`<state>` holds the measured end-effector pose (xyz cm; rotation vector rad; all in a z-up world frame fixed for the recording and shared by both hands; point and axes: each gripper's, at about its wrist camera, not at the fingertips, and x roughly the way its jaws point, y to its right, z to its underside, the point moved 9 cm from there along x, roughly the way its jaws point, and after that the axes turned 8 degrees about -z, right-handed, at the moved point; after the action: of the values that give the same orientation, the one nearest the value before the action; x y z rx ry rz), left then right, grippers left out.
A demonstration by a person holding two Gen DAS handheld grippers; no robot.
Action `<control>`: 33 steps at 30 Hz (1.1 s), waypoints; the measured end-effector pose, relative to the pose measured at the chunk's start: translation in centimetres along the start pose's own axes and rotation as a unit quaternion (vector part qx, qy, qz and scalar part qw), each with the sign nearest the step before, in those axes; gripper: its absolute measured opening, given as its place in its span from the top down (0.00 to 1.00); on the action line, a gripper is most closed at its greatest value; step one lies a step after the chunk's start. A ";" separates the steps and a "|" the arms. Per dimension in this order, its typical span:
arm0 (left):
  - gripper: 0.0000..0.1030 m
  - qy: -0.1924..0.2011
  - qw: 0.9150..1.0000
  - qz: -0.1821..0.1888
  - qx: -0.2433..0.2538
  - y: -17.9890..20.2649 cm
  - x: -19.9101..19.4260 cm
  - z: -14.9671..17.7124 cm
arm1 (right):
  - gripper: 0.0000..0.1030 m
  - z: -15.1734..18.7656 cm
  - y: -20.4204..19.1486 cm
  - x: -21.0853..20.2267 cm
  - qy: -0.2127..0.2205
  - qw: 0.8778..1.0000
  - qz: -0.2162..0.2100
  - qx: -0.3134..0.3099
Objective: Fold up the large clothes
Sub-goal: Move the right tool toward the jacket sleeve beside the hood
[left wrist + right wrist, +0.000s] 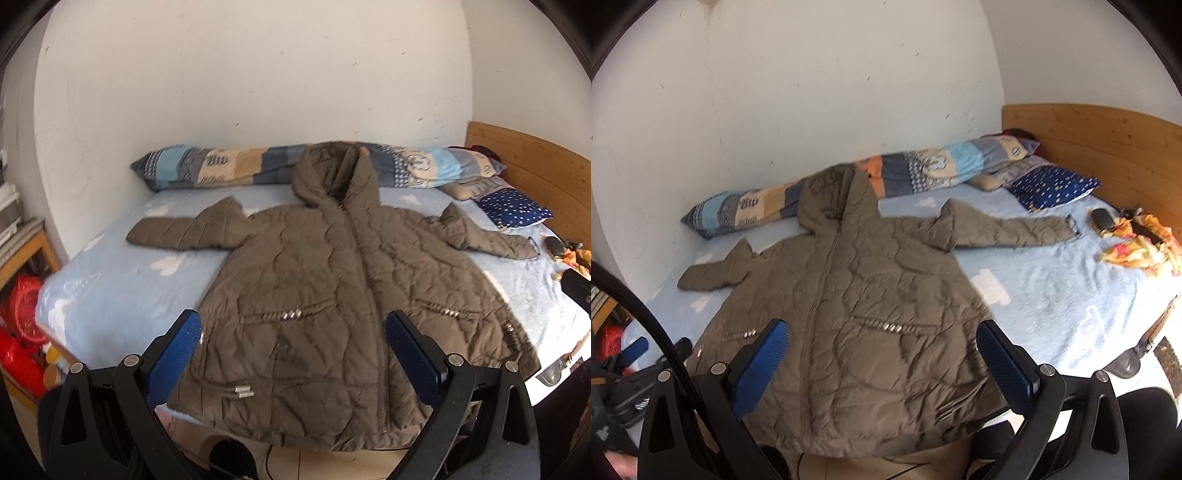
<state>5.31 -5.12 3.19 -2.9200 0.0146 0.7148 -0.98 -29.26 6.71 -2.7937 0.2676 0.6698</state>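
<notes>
The brown coat (317, 288) is laid flat on the bed (110, 295), sleeves out. The left tool (293, 345) and right tool (882, 350) are held open, empty. The puffy coat could be pulled off the edge.

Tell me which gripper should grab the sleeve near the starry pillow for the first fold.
Right. The right gripper sits nearer that sleeve, with the coat offset to its left. The left gripper is centred over the coat's front, further from it. Both are open and empty.
</notes>
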 end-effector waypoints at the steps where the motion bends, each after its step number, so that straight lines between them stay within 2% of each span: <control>1: 0.03 0.011 1.000 0.009 0.008 0.6 -0.9 -1.3 | 0.00 -0.5 0.5 -0.3 0.007 1.000 0.007 -0.004; 4: 0.03 0.028 0.999 0.025 0.036 2.3 -3.0 -4.5 | 0.00 -2.9 2.5 -1.4 0.033 0.999 0.021 0.005; 6: 0.03 0.041 0.997 0.048 0.051 3.7 -5.0 -7.2 | 0.00 -4.8 4.2 -2.7 0.056 0.998 0.029 0.016; 10: 0.03 0.039 0.994 0.095 0.046 5.6 -8.3 -11.7 | 0.00 -8.1 7.2 -5.6 0.102 0.993 0.050 0.030; 14: 0.03 0.037 0.989 0.144 0.018 6.7 -11.1 -16.3 | 0.00 -10.6 9.4 -8.4 0.126 0.989 0.061 0.045; 19: 0.03 0.053 0.984 0.170 0.004 7.2 -13.0 -21.4 | 0.00 -14.1 11.3 -12.3 0.160 0.984 0.072 0.039; 21: 0.03 0.064 0.983 0.170 0.001 7.1 -12.9 -22.8 | 0.00 -16.2 12.0 -14.0 0.177 0.981 0.075 0.036; 24: 0.03 0.066 0.985 0.159 -0.003 6.7 -11.3 -23.6 | 0.00 -18.4 13.0 -15.6 0.195 0.977 0.075 0.046; 27: 0.03 0.038 0.989 0.145 -0.018 5.7 -7.3 -22.6 | 0.00 -19.8 14.6 -15.3 0.200 0.974 0.078 0.067; 30: 0.03 -0.007 0.991 0.130 -0.036 4.8 -1.7 -20.4 | 0.00 -19.8 17.4 -12.7 0.179 0.975 0.077 0.108; 33: 0.03 -0.033 0.994 0.092 -0.039 3.9 3.7 -17.6 | 0.00 -18.6 20.1 -8.6 0.145 0.975 0.079 0.150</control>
<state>16.45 -11.27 16.41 -2.9947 0.2588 0.8562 -5.43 -52.68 22.68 -2.5849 0.5985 0.2246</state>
